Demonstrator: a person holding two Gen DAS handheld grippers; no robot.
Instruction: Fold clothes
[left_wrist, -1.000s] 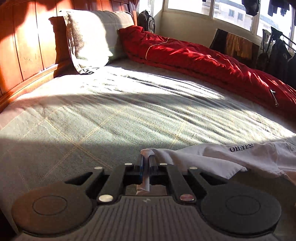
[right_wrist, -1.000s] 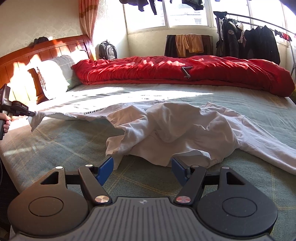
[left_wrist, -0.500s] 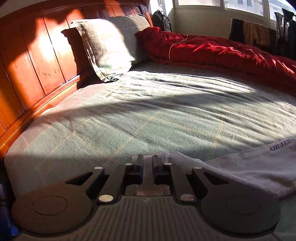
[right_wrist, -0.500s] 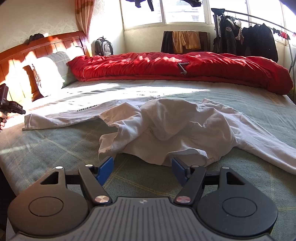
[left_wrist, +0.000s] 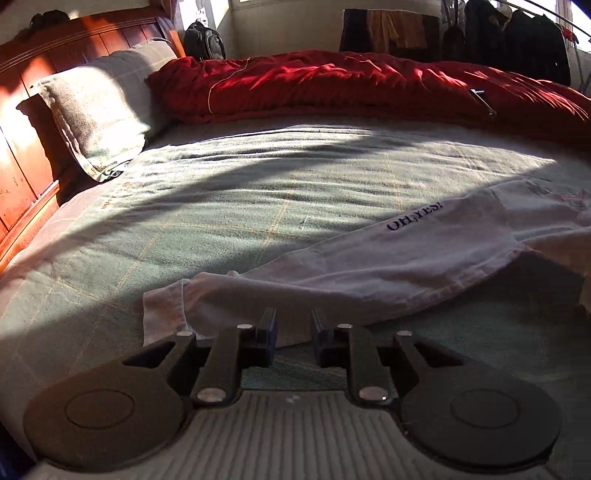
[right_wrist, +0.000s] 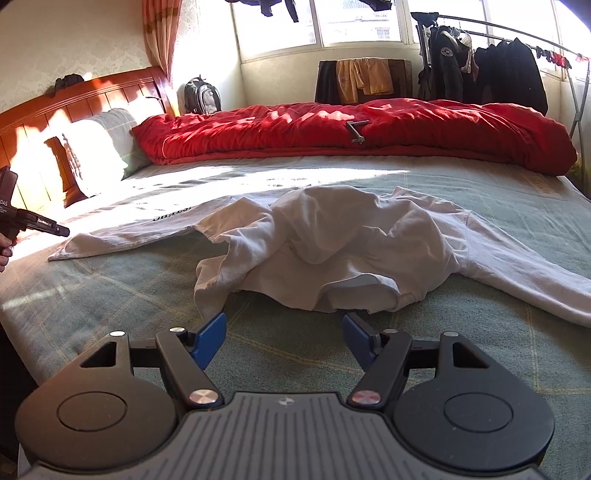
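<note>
Jaws of the left gripper (left_wrist: 293, 332) are opening: a narrow gap shows between the two pads and nothing is pinched in it. The cuff of the sleeve (left_wrist: 162, 314) lies flat on the bed just ahead of and to the left of the tips, apart from them.

Jaws of the right gripper (right_wrist: 284, 328) stand wide apart, empty, hovering over the bed (right_wrist: 295, 362) just short of the shirt's bunched hem.

One white long-sleeved shirt (right_wrist: 332, 236) on the green checked bed cover. Its body is heaped in a rumpled mound at the middle. Two sleeves: one stretched out straight toward the headboard side, bearing dark lettering "OH,YES!" (left_wrist: 413, 218); the other runs off toward the right edge of the right wrist view.

From the right wrist view, the left gripper appears at the far left edge, held in a person's hand (right_wrist: 3, 247), its tips just beside the end of the stretched sleeve.

Other items counted: one red quilt (right_wrist: 351, 129) rolled along the far side of the bed, one pillow (left_wrist: 96, 107) against the wooden headboard (left_wrist: 22, 122), one backpack (right_wrist: 201, 96) in the corner, one clothes rack (right_wrist: 491, 74) with dark jackets by the window.
</note>
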